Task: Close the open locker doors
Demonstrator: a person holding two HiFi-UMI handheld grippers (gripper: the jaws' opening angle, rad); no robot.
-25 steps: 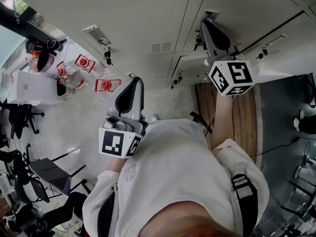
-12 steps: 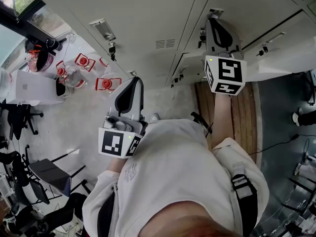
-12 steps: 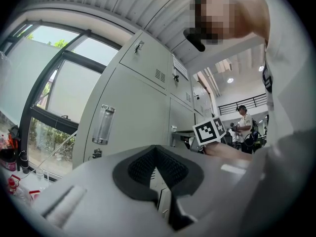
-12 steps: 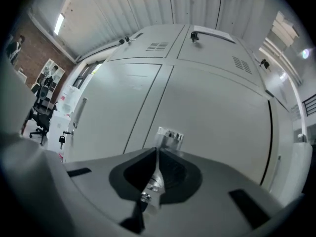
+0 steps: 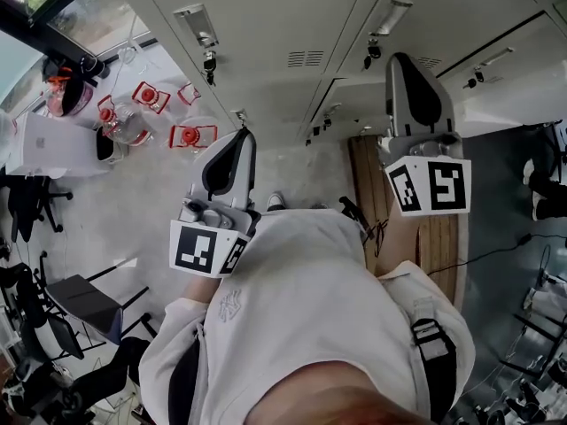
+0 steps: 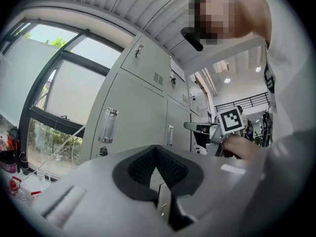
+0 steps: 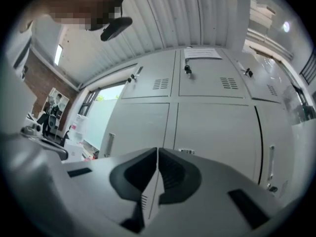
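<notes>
A bank of grey lockers (image 5: 266, 25) fills the top of the head view, and the doors in front of me look flush. My right gripper (image 5: 403, 58) is shut and empty. It points at the locker fronts (image 7: 217, 127) with a gap between its tips (image 7: 157, 152) and the doors. A door edge (image 5: 341, 104) shows below a keyed handle (image 5: 394, 11); I cannot tell whether it stands ajar. My left gripper (image 5: 241, 138) is also shut and empty, held lower near my chest. Its tips (image 6: 157, 151) aim along the locker row (image 6: 138, 117).
At the left, a white table (image 5: 80, 175) carries red-capped jars (image 5: 190, 135) and a white box (image 5: 53, 144). Black office chairs (image 5: 35, 211) stand beyond it. A wooden floor strip (image 5: 368, 175) lies below the lockers. A large window (image 6: 49, 83) adjoins them.
My right gripper has drawn back from the locker door, down and to the right in the head view. The left gripper has barely moved.
</notes>
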